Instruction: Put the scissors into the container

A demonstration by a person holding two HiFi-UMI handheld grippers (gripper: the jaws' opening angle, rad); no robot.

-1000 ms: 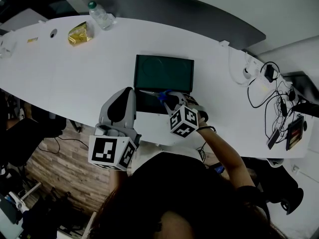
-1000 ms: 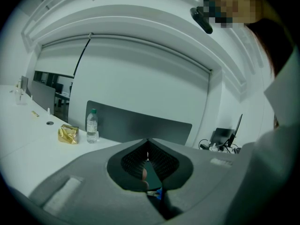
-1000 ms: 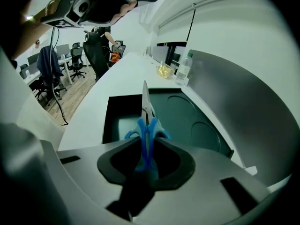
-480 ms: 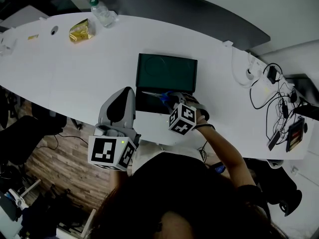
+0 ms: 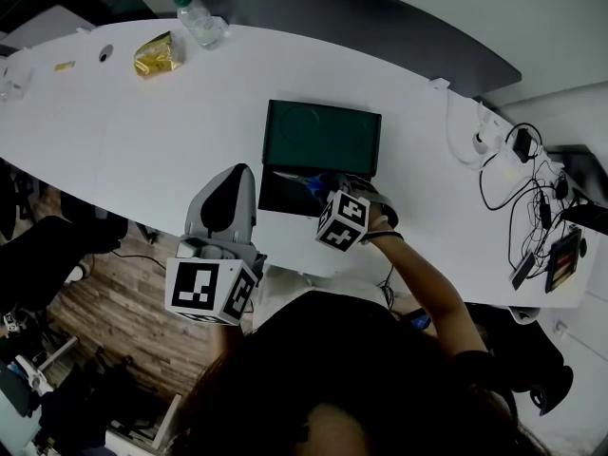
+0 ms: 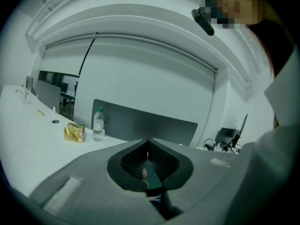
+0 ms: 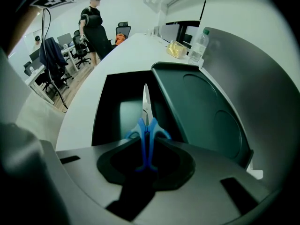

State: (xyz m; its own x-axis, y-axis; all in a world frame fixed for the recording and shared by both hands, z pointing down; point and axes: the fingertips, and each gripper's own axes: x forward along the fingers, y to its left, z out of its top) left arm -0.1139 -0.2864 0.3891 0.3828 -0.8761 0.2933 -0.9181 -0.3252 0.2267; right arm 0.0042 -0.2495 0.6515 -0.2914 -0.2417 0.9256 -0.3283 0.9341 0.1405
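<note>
Nearest the person, the left gripper hovers at the front edge of the white table, jaws pressed together on nothing. Just beyond, the right gripper clamps the blue handles of the scissors, blades angled down over the open container, its lid swung up behind. The scissors appear poised above the tray, not resting in it; lowering and release seem to remain. A water bottle and gold packet sit far back.

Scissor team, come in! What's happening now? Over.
Left gripper shut, empty. Right gripper shut on blue-handled metal scissors, tips over open dark green rectangular container. Nothing in the way.
</note>
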